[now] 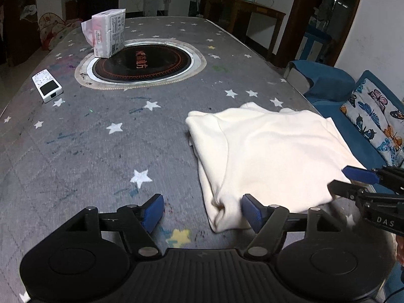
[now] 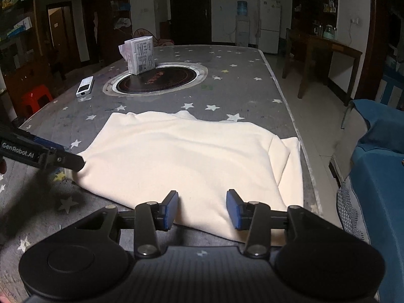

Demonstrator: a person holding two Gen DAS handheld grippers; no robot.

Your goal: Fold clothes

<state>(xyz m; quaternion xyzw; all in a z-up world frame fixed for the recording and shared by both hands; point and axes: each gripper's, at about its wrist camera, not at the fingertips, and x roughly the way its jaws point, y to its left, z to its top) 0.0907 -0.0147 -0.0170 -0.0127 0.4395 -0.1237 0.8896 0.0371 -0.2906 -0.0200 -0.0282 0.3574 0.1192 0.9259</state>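
Nearest my lens, the left gripper has its jaws spread wide, nothing between the blue pads; the near left corner of the cream garment lies just beside the right pad, not gripped. Seen from my right hand, the right gripper is parted to a middling gap over the garment's near edge, pads off the cloth, holding nothing.

Largest to smallest: grey star-print table cover fills both views. Folded cream garment lies flat on it near the right edge, at 12 o'clock from the right gripper and at 1 o'clock from the left. Round induction hob is set in the table at 11 o'clock from the left. Tissue pack stands on its far left rim. White remote lies at 10 o'clock.
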